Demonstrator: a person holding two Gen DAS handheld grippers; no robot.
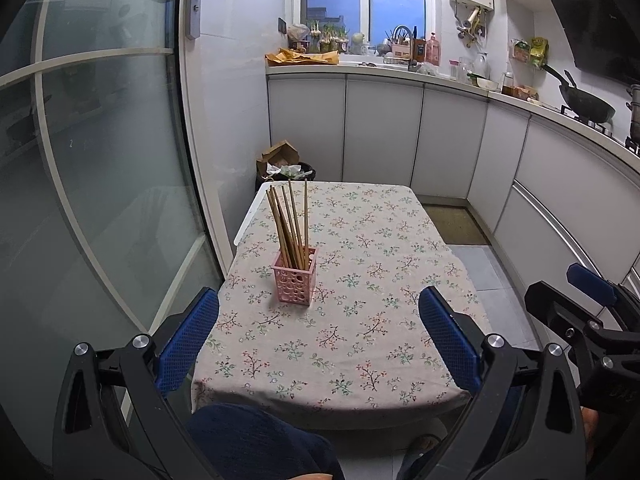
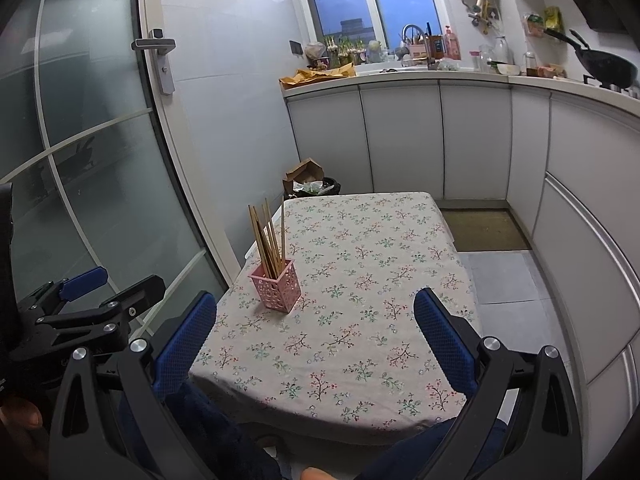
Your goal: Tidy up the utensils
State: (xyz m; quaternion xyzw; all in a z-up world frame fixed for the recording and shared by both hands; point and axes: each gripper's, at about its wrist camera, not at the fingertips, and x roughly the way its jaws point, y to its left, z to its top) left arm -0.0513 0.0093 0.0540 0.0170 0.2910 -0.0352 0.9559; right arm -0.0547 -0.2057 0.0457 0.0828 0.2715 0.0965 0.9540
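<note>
Left tongs: black two-finger gripper with blue mesh pads (image 1: 319,330), spread wide, holding nothing, held above the near edge of the table.
Right tongs: matching black gripper with blue pads (image 2: 315,334), also spread wide and empty, beside the left one.
Utensils: bundle of long wooden chopsticks (image 1: 289,224) standing tilted in a small pink perforated plastic basket (image 1: 295,281).
Basket place: left-centre of the floral cloth-covered table (image 1: 360,320), well apart from both grippers.

At frame centre, a pink perforated basket (image 1: 295,280) holding upright wooden chopsticks (image 1: 289,224) stands on the floral-clothed table (image 1: 360,340); the left gripper (image 1: 319,340) fingers (image 1: 186,340) gape wide below.
</note>
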